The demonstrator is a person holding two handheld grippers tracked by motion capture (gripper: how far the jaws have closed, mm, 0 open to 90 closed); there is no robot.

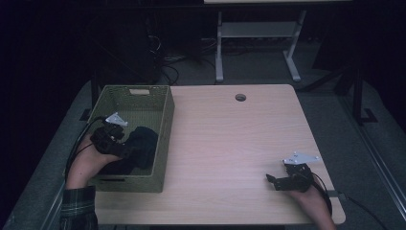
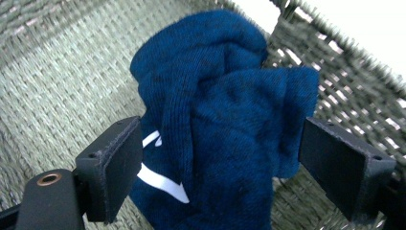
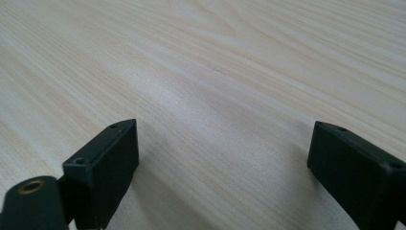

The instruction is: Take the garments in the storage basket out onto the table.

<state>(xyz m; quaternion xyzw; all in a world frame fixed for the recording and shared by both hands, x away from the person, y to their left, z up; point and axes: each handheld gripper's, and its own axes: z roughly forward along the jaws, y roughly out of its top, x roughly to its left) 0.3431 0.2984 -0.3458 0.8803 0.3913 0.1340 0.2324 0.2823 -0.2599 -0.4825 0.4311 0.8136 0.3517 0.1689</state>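
Nearest the person, at the table's front right, the right gripper (image 1: pixel 271 180) resting low over the pale wood-grain table (image 1: pixel 225 143), its 2 black jaws spread wide with bare wood between them, holding nothing. At front left, a hand (image 1: pixel 88 165) with a green plaid sleeve (image 1: pixel 79 206) reaching into the olive-green woven rectangular basket (image 1: pixel 165 139) with the left gripper (image 2: pixel 218 163). Jaws of that gripper wide apart on either side of a crumpled dark blue knitted cloth (image 2: pixel 225 120), left jaw close against the fabric, right jaw just beside its edge, not clamped on it. A white mark (image 2: pixel 160 184) printed on the cloth near the left jaw. Cloth lying on the basket's woven floor, bunched up against the basket wall on the table's side, in the nearer half of the basket. Farther along the table, a small round hole (image 1: pixel 240 97) near the back edge. Beyond the table, dark floor, loose black cables (image 1: pixel 167 60) and the white legs of another desk (image 1: pixel 258 43).
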